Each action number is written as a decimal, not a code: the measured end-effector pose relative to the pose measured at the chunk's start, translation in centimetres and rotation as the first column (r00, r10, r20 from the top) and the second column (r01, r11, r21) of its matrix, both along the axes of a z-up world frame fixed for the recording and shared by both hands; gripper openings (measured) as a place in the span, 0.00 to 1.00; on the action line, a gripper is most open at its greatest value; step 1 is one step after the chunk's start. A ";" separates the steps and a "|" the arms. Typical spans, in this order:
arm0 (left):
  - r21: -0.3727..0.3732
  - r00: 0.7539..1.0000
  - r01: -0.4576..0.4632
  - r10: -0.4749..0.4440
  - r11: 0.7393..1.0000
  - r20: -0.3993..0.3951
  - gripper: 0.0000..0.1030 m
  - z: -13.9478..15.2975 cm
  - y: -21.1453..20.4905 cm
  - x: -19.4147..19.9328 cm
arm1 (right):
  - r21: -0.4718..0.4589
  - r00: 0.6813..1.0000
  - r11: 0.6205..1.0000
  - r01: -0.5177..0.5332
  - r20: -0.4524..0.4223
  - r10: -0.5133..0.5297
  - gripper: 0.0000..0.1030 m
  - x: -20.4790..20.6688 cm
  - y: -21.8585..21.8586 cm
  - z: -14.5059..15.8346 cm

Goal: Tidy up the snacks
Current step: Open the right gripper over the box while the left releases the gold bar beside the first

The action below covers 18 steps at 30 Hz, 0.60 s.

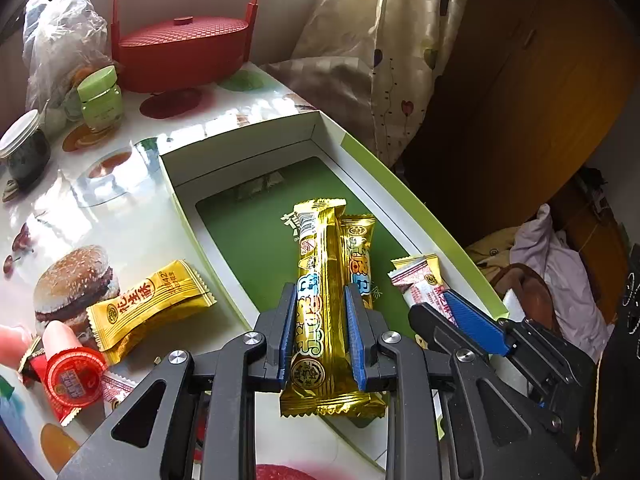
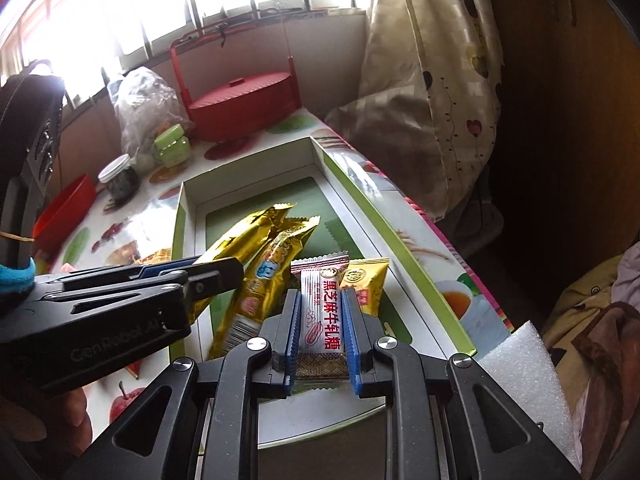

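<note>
The left gripper squeezed a long gold snack bar over the green-bottomed box, with a second gold bar lying just past it at 1 o'clock. The right gripper pinched a white candy pack inside the same box, beside a small yellow pack at 1 o'clock. A yellow candy and a red jelly cup sat on the table at 9 o'clock of the left gripper.

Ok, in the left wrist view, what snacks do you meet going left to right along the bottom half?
Red jelly cup → yellow peanut candy on the table → long gold bar in the left gripper → second gold bar → white nougat at the right gripper.
</note>
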<state>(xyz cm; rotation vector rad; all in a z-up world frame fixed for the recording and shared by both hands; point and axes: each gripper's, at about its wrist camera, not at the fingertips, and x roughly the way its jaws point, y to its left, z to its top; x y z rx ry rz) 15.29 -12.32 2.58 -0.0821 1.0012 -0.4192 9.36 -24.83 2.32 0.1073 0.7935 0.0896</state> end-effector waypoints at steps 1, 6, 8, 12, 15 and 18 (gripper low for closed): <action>-0.002 1.000 -0.002 0.002 1.000 -0.001 0.23 0.0 0.0 0.0 | -0.002 1.000 1.000 0.000 0.000 0.000 0.18 0.0 0.1 0.0; 0.003 1.000 0.002 -0.002 1.000 -0.008 0.24 -0.2 0.0 0.1 | -0.001 1.000 1.000 -0.003 0.001 0.003 0.18 0.0 0.1 0.0; -0.004 1.000 0.007 -0.007 1.000 -0.012 0.24 -0.3 0.0 0.2 | 0.002 1.000 1.000 -0.008 -0.001 0.008 0.20 0.0 0.1 0.0; -0.008 1.000 0.007 -0.007 1.000 -0.012 0.25 -0.2 0.0 0.3 | 0.002 1.000 1.000 -0.016 0.001 0.016 0.25 0.0 0.3 0.0; -0.018 1.000 0.011 -0.011 1.000 -0.011 0.29 -0.1 0.0 0.2 | -0.001 1.000 1.000 -0.019 0.002 0.019 0.29 -0.2 0.5 0.0; -0.024 1.000 0.012 -0.012 1.000 -0.011 0.31 0.0 0.1 0.1 | -0.008 1.000 1.000 -0.011 0.003 0.011 0.32 -0.3 0.5 0.0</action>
